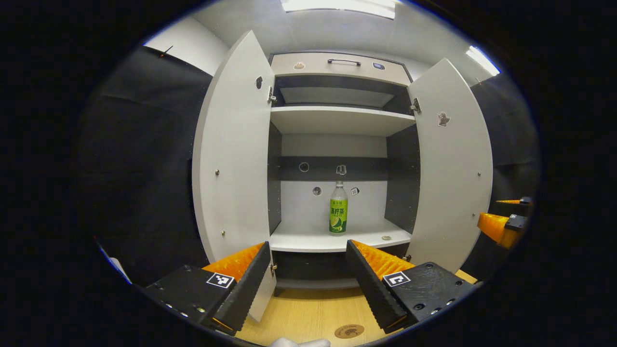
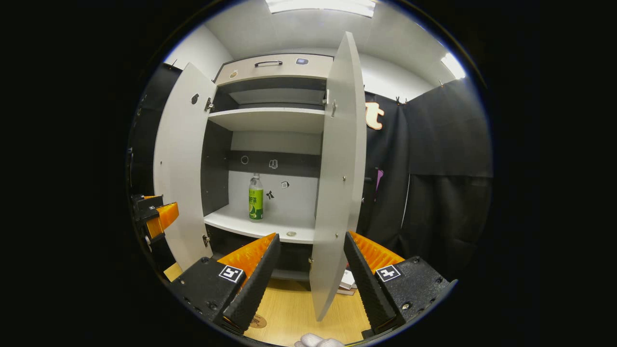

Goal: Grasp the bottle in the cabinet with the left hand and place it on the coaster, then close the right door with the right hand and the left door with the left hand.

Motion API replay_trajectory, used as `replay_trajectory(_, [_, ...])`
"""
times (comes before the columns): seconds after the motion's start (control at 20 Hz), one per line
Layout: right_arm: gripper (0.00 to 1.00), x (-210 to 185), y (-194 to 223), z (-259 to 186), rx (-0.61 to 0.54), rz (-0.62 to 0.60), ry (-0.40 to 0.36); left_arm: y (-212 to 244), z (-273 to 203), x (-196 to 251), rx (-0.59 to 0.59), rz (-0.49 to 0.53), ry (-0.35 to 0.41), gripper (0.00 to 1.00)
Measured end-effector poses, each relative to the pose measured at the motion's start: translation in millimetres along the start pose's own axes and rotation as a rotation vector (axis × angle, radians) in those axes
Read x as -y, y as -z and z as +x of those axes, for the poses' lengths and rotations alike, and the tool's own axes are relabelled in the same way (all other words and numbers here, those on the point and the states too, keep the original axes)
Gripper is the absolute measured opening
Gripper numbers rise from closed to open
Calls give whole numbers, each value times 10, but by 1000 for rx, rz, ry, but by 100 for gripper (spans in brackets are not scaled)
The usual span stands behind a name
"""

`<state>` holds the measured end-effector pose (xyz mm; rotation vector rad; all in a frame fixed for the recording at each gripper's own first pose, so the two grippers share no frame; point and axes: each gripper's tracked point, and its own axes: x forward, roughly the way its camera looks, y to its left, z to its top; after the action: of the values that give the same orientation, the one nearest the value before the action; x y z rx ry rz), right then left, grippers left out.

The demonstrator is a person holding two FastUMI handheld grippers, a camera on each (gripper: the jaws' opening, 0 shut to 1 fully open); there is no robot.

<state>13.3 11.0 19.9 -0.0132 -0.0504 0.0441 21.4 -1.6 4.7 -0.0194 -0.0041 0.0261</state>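
A: Bottle position relative to the fingers?

B: In the left gripper view the bottle (image 1: 338,208) stands upright on the lower shelf (image 1: 308,238) of the cabinet (image 1: 337,120), far beyond the left gripper (image 1: 307,270) and lined up roughly with the gap between its fingers, nearer the right one. No contact; well apart. In the right gripper view the bottle (image 2: 256,198) sits far off and left of the right gripper (image 2: 311,270).

A: Coaster?

B: Round brown coaster (image 1: 349,331) lies flat on the wooden tabletop (image 1: 308,313), near, just inside the right finger of the left gripper. In the right gripper view the coaster (image 2: 258,321) peeks out beside the left finger.

A: Doors and room?

B: Both stand open. Left door (image 1: 236,149) swings out at the left, right door (image 1: 450,164) at the right. In the right gripper view the right door (image 2: 340,173) is seen nearly edge-on, its lower edge between that gripper's fingers but farther off; whether it touches them, I cannot tell. Upper shelf (image 1: 337,118) bare, a drawer (image 1: 337,65) with a dark handle on top. Black cloth walls either side, ceiling lights above.

A: Fingers?

B: Left gripper: spread wide, holding nothing. Right gripper: spread wide too, gripping nothing. The right gripper (image 1: 506,217) also appears at the far right of the left gripper view, past the right door.
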Motion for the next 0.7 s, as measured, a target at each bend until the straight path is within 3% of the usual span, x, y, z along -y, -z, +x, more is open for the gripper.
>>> replay_trajectory(0.45, [82,-125,-1,48,-9,33,-46,17,218,-68,-10,39,-16,96])
replay_trajectory(0.7, [82,-221,-57,153,-16,44,-40,-79,642,0,5,31,26,96])
